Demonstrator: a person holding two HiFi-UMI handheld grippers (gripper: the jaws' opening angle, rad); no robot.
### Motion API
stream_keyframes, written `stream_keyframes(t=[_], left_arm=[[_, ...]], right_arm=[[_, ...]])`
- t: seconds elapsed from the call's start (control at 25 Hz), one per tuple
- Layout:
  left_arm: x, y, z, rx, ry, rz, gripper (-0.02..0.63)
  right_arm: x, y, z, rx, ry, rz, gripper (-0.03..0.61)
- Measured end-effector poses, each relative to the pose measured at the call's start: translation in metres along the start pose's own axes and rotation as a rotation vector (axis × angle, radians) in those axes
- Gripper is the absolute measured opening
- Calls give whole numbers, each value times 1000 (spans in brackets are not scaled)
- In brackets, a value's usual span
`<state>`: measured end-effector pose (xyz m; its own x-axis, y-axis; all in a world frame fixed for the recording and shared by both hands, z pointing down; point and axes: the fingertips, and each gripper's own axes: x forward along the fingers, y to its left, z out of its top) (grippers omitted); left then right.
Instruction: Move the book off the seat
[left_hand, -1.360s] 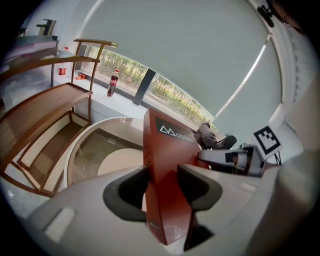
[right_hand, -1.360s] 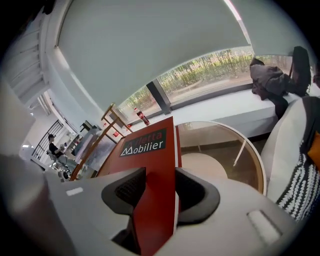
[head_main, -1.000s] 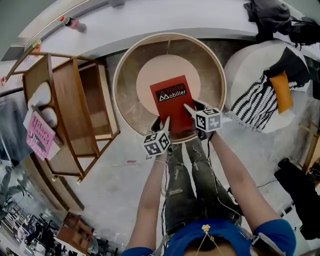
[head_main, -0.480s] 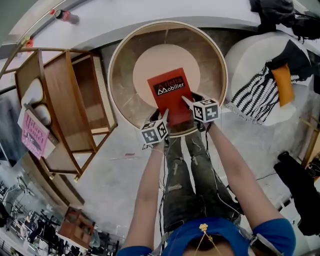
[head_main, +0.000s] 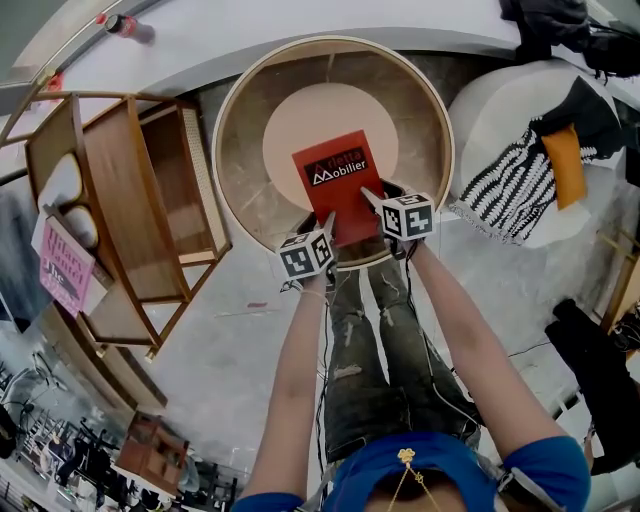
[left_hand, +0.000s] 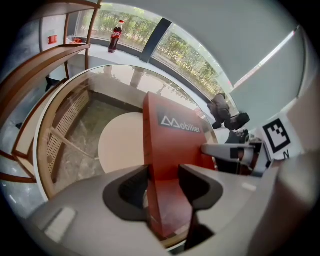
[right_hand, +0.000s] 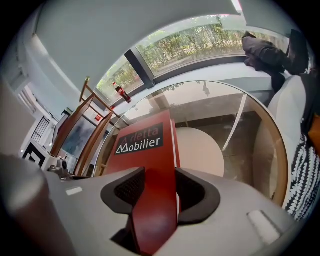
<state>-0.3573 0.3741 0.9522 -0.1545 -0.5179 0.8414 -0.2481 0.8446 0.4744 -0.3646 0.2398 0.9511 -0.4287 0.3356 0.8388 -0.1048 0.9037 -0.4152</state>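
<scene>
A: Head view first. Spotted the red book (head_main: 338, 185)?

B: Yes. Lies cover up inside the round seat (head_main: 248, 195), on its pale cushion (head_main: 310, 115), near end reaching toward the seat's near rim. Not yet off the seat.

A: Anything round the seat?

B: To the seat's left, a wooden shelf (head_main: 130, 200). To its right, a white pouf (head_main: 500, 120) with a striped cloth (head_main: 505, 195). Beyond its far rim, a cola bottle (head_main: 122, 26).

A: And the grippers?

B: Both at the seat's near rim. There, the left gripper (head_main: 327, 218) by the book's near left corner and the right gripper (head_main: 368, 196) by its near right corner.

A: On to the left gripper view.

B: Looks across the seat from its near rim. Stands with jaws spread, just eased a little wider. Shows the book's cover and side edge filling the gap between the pads. Cannot tell whether either pad touches it. Also catches the other gripper's finger at the cover, further right.

A: Right gripper view?

B: Much the same from the seat's near rim. Jaws apart, likewise just opened a touch, not pinching. Shows the cover running down between the pads, white page edge close to the right pad. Bottle and shelf beyond the seat's far left rim.
</scene>
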Motion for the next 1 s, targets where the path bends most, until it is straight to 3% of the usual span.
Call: stream_keyframes(t=[1.0], left_arm=[[0,0,-2,-3,-15,-6,193]], right_arm=[[0,1,-1,7,7,5,192]])
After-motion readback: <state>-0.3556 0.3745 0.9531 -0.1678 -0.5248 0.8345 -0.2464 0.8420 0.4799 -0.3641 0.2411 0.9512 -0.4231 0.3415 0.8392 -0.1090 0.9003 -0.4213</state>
